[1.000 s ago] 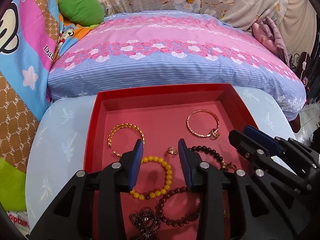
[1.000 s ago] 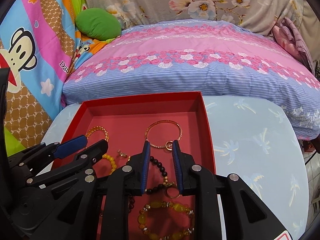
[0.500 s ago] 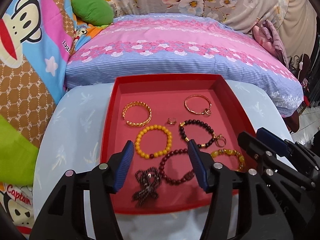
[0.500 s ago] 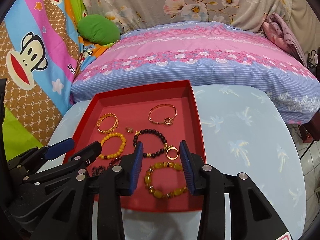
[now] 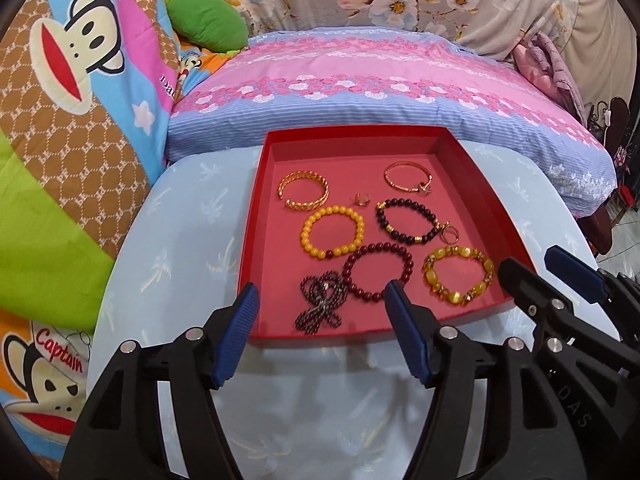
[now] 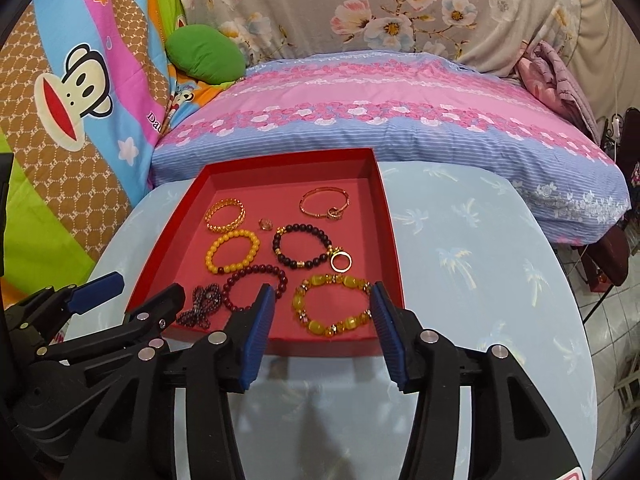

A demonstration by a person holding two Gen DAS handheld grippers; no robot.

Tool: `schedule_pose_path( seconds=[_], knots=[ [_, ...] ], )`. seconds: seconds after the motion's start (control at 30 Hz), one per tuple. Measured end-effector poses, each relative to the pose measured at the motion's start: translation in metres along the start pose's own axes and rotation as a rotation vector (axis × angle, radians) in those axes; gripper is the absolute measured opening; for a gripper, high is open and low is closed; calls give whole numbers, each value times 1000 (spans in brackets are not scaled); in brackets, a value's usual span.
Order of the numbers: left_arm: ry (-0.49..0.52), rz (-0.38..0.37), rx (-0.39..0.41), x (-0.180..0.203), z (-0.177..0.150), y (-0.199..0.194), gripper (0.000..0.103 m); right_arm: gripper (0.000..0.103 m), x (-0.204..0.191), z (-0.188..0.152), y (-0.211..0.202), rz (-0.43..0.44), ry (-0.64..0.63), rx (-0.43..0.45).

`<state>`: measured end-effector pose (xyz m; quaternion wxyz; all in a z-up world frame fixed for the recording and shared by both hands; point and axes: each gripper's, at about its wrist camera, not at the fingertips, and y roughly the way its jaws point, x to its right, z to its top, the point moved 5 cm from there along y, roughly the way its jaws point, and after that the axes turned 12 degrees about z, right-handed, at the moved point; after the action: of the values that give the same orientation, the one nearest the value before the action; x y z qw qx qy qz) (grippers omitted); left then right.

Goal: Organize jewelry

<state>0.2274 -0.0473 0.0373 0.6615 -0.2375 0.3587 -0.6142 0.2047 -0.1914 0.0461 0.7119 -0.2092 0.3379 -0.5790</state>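
Note:
A shallow red tray (image 5: 256, 236) (image 6: 390, 240) on a pale blue table (image 5: 180, 240) (image 6: 460, 248) holds several pieces laid apart: a gold cuff (image 5: 304, 193), a thin gold bangle (image 5: 408, 178), a small ring (image 5: 362, 199), a yellow bead bracelet (image 5: 333, 231), a black bead bracelet (image 5: 408, 221) with a gold ring (image 6: 341, 261), a dark red bead bracelet (image 5: 378, 272), an amber bracelet (image 5: 460, 276) (image 6: 332, 308), and a dark beaded strand (image 5: 322, 302). My left gripper (image 5: 322, 312) is open and empty over the tray's near edge. My right gripper (image 6: 320, 308) is open and empty above the amber bracelet.
A pink and blue floral cushion (image 5: 380, 84) lies right behind the table. A cartoon monkey blanket (image 5: 72, 92) and a green pillow (image 5: 206, 20) are at the left. The table's right edge drops to a tiled floor (image 6: 616, 344).
Both grippers have pulled back and up from the tray and opened wider. The whole tray and the table's near part now show. The jewelry has not moved.

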Motion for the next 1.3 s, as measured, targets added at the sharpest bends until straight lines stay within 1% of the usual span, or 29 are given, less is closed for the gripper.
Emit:
schedule_pose_path(
  seconds=[0.07, 0.3, 0.33, 0.47, 0.77, 0.93, 1.3],
  knots=[
    [-12, -3, -11, -3, -6, -1, 66, 54, 0, -4, -3, -2, 6, 1],
    [-30, 11, -32, -9, -22, -3, 73, 57, -3, -17, -10, -9, 5, -9],
    [-33, 15, -34, -10, -24, -4, 76, 58, -3, -19, -11, -11, 6, -10],
    [-66, 17, -51, -17, -33, -4, 81, 68, -2, -25, -14, -22, 16, -6],
    [-102, 31, -67, -26, -48, -4, 83, 83, -2, -37, -18, -35, 28, -6],
    [-94, 45, -64, -27, -52, -5, 87, 84, 0, -42, -18, -39, 29, -20],
    [-83, 70, -57, -29, -53, -8, 92, 84, 0, -45, -20, -77, 6, -31]
  ],
)
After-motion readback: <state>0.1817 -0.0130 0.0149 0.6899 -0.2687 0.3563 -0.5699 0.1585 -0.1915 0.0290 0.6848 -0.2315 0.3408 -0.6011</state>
